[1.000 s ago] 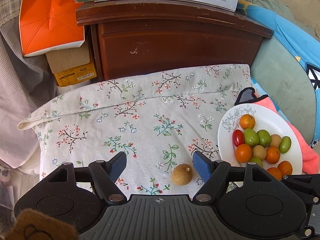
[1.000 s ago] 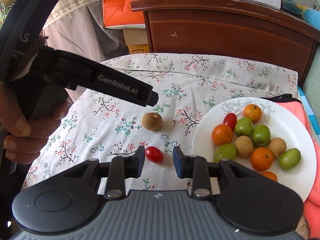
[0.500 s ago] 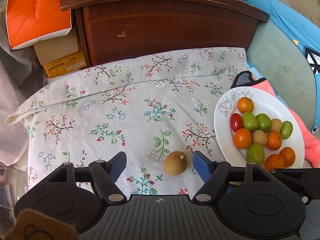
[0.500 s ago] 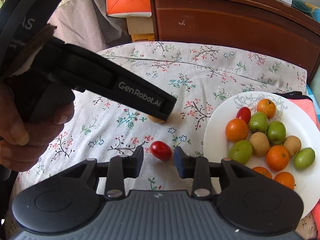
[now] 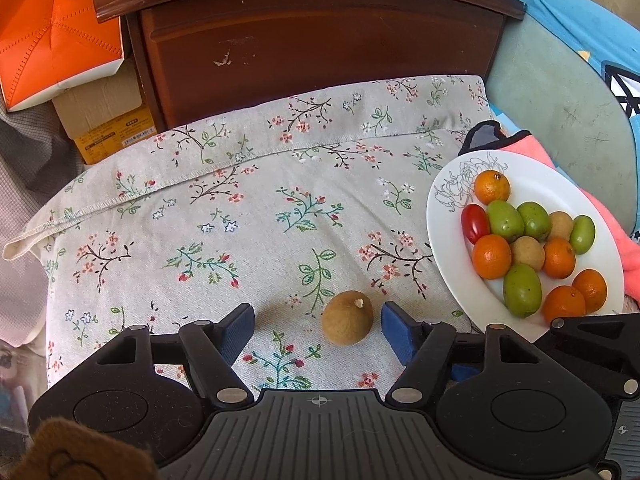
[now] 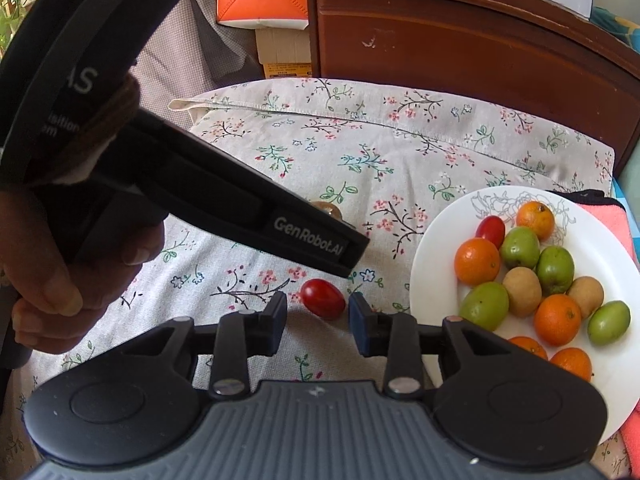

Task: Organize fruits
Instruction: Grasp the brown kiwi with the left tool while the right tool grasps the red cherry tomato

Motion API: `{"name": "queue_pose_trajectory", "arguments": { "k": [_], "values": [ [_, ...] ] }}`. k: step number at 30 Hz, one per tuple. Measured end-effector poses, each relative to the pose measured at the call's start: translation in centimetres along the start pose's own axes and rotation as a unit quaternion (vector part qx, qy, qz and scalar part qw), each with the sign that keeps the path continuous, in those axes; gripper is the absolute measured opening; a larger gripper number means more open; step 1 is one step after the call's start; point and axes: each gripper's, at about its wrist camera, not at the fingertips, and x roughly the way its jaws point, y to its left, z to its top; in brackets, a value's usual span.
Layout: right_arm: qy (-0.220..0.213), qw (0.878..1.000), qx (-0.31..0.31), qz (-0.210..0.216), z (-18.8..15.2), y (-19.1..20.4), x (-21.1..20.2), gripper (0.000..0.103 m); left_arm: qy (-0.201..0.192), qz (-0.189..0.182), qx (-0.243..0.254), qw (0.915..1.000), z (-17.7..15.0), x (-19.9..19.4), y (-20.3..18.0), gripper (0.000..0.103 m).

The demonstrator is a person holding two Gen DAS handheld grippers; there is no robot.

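A brown round fruit (image 5: 347, 318) lies on the floral cloth (image 5: 248, 216), between the open fingers of my left gripper (image 5: 318, 326), nearer the right finger, not touched. In the right wrist view only its top (image 6: 330, 209) shows behind the left gripper's body (image 6: 224, 204). A red cherry tomato (image 6: 322, 299) lies on the cloth just ahead of my open right gripper (image 6: 318, 312). A white plate (image 6: 436, 240) at the right holds several oranges, green fruits, brown fruits and one red tomato (image 6: 491, 230); it also shows in the left wrist view (image 5: 444, 252).
A dark wooden cabinet (image 5: 320, 48) stands behind the cloth. An orange bag (image 5: 52, 36) and cardboard boxes (image 5: 108, 120) sit at the back left. A pink towel (image 5: 604, 224) lies under the plate, blue-green bedding (image 5: 560, 92) to the right.
Both grippers have moved forward and lower. The brown fruit now lies between the left fingers, and the cherry tomato is closer to the right fingers. The left gripper hides more of the brown fruit.
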Motion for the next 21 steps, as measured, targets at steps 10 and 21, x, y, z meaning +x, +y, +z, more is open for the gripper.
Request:
{"name": "queue_pose_trajectory", "arguments": {
  "k": [10, 21],
  "values": [
    [-0.005, 1.0, -0.007, -0.013, -0.05, 0.15, 0.05, 0.028, -0.016, -0.002, 0.026, 0.9995, -0.24, 0.04, -0.88, 0.038],
    [-0.007, 1.0, -0.015, -0.018, -0.02, 0.44, -0.15, 0.023, -0.029, 0.008, 0.018, 0.9994, -0.08, -0.16, -0.56, 0.024]
  ]
}}
